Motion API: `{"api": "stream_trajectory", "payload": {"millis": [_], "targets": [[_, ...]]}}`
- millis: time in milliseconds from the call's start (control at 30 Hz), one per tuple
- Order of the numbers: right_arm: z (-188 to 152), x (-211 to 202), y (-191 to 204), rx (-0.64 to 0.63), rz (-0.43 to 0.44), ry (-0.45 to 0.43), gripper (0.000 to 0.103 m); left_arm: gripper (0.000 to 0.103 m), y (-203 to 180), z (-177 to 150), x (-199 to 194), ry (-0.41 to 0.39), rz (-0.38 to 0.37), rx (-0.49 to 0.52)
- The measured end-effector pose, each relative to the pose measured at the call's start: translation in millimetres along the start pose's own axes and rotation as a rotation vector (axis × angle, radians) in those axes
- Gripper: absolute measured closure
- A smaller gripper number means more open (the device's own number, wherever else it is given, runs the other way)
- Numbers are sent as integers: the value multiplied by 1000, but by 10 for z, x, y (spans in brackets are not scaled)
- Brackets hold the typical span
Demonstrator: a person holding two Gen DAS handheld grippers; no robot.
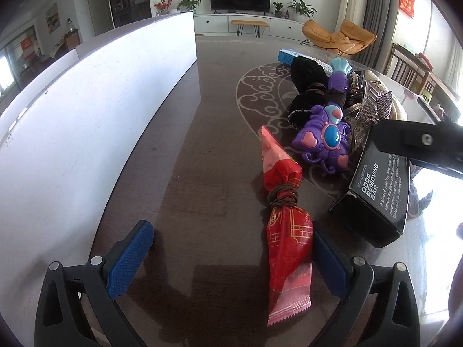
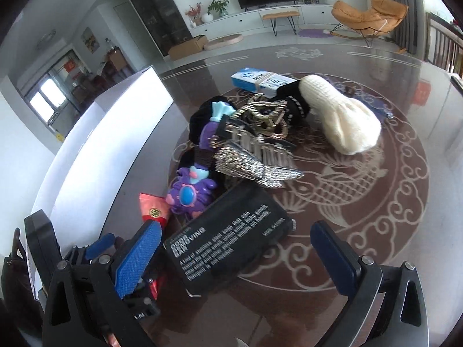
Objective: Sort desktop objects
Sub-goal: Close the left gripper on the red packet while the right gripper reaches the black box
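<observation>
A red snack packet (image 1: 285,225) tied with a brown band lies on the dark table between the fingers of my open left gripper (image 1: 231,257), close to the right finger. Its tip shows in the right wrist view (image 2: 153,208). A black "odor removing bar" box (image 2: 228,245) lies between the fingers of my open right gripper (image 2: 237,254); it also shows in the left wrist view (image 1: 379,190). Behind it is a pile: a purple toy wand (image 1: 324,138), sparkly hair clips (image 2: 254,156), a black knit item (image 1: 306,86), a white knit hat (image 2: 341,118) and a blue-white box (image 2: 260,81).
A long white box wall (image 1: 86,110) runs along the left side of the table; it also shows in the right wrist view (image 2: 110,133). The table has a round fish pattern (image 2: 361,179). The room behind holds a TV and an orange chair.
</observation>
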State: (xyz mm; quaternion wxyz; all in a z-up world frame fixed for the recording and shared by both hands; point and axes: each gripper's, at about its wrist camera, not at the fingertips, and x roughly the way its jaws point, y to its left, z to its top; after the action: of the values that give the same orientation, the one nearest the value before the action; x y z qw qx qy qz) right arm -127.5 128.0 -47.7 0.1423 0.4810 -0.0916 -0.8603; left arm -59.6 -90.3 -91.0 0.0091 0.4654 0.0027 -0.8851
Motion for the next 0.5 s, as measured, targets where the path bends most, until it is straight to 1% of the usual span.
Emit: {"api": "stream_trajectory", "payload": {"millis": [100,167,200,267,333,367,400,433,467,500], "targets": [[95,290,188,-47,-127,46,0,0,9,-15,-7,0,1,-1],[84,428,181,-82,-174,91,0,0,10,-17,-7,-1,1,-2],[50,453,147,-103,-188,104,0,0,9,-18,-5,-1,2,-1],[-29,375,11,-115,-161,90,0,0,8,-19,-4,-2,2,-1],[-103,268,-188,-110,-204,76,0,0,4,-18,-1,-3,3,-1],[-141,245,-299,-113,-255,86,0,0,2,-16,1,-3,4,-1],[-184,215,-403,-125,-271,100,0,0,1,-16,4,-3,4,-2],[-226,214,-475,-138,-276,116,0,0,-2,-13,7,-3,4,-2],[-265,157,-529,-150,-249,99,0,0,-1,-13,7,-3,4,-2],[-308,116,-562,-165,-249,96,0,0,-1,-14,8,-3,5,-3]]}}
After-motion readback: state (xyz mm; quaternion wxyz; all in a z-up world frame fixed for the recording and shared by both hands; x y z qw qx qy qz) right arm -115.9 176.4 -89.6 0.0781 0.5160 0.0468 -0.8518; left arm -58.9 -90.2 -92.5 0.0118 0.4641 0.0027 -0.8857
